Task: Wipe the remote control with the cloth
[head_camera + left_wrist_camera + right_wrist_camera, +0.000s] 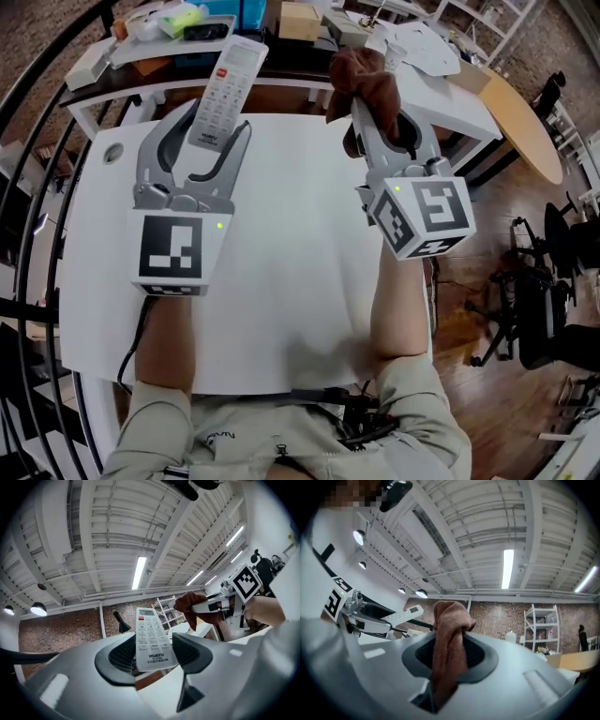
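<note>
The remote control (223, 94) stands in my left gripper (216, 120). Its lower end is clamped between my two pads and its keypad faces me. From the head view, its display end overlaps the far edge of the white table (300, 281). Beside it, with a clear gap and no contact, my right gripper (382, 111) has its jaws nearly together on a fold of the brown cloth (367, 82). The cloth bunches above the tips and trails down between them.

Both loads hang in the air above the tabletop, which lies bare and wide beneath them. The far edge meets a cluttered desk (141, 52). A black railing (37, 187) curves close along the left side. To the right, past the table's edge, are a round wooden tabletop (525, 122) and black chairs (539, 309) on a wood floor.

Only the head view shows the table and these borders. The two gripper views tilt upward instead, taking in a ribbed ceiling with a strip light (139, 572), a brick wall (56, 625) and a white shelf rack (541, 625). The left gripper view alone shows the word HUAYU near the remote's lower end, and it catches my other gripper with the cloth off to its right. The right gripper view shows the cloth filling the slot between its pads, with the remote small at its left.
</note>
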### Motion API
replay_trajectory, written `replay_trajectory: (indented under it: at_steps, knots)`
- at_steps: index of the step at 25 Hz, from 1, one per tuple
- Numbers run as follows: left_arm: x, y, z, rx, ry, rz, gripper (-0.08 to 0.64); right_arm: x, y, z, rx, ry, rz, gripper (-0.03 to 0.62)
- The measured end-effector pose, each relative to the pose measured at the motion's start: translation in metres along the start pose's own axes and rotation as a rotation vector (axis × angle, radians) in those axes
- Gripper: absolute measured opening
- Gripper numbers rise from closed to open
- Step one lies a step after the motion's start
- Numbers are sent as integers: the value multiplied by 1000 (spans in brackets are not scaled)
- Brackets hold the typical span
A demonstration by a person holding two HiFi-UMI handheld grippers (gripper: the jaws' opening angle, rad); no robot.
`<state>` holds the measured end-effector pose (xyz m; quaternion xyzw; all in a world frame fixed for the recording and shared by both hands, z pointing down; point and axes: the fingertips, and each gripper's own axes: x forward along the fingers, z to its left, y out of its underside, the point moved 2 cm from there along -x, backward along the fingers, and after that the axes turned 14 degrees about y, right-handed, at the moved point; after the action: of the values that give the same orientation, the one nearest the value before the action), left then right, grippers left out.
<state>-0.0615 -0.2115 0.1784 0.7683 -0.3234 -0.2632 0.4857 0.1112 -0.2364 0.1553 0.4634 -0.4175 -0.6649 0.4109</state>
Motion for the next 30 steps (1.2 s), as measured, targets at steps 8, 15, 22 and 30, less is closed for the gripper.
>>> replay_trajectory:
  at_steps: [8, 15, 22, 30]
  knots:
    - [-24, -41, -25, 140, 41, -24, 252, -47, -68, 19, -83, -35, -177, 78]
    - [-31, -51, -45, 276, 32, -59, 252, -71, -91, 37, -153, -44, -242, 80]
    - [-30, -58, -55, 359, 46, -87, 250, -83, -80, 42, -216, -55, -246, 80]
    - [-36, -65, -54, 406, 27, -121, 250, -85, -79, 57, -298, -75, -240, 80]
